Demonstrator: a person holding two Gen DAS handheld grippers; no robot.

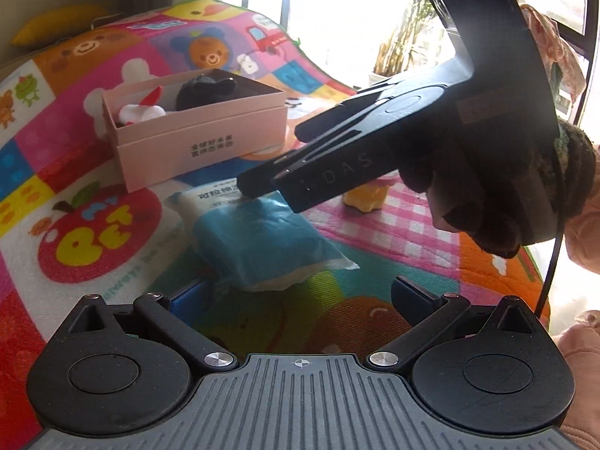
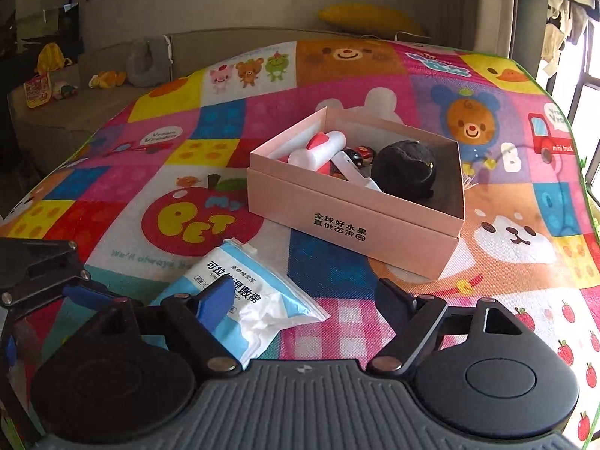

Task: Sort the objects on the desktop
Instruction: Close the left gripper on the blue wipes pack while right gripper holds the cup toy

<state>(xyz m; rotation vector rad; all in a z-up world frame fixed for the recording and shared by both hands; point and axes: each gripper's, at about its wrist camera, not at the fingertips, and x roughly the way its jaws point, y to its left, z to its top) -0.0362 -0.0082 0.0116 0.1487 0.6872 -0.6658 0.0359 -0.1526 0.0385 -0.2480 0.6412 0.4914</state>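
Two grippers close in on one thing: the blue-and-white wipes packet [image 1: 262, 240] lying flat on the cartoon-print mat [image 2: 210, 138], just in front of the pink box [image 2: 352, 202]. The surface looks like a padded mat, not a bench.

From the right gripper [image 2: 300, 300] the packet sits low and to the left, its near end tucked under the blue-padded left finger [image 2: 213, 296]. The jaws stand spread wide, with nothing pinched. Only part of the packet lies between them, off-centre toward the left finger. In this view its long axis runs on a slant, from the lower right corner by the checked patch up and left toward the apple print.

From the left gripper [image 1: 300, 292] the packet lies dead ahead, centred between the jaws, which are also spread and empty. Here the right gripper [image 1: 270, 187] shows as a black body reaching in from the right, its tips at the packet's far, printed end; whether they touch the wrapper I cannot tell.

By my judgement the right hand is the nearer and has the better claim. A small shift left would centre the packet across its short side. The box, already holding a black plush [image 2: 405, 168] and a white-and-red toy [image 2: 318, 150], lies ahead and right. A small yellow toy [image 1: 363, 198] also waits on the mat.
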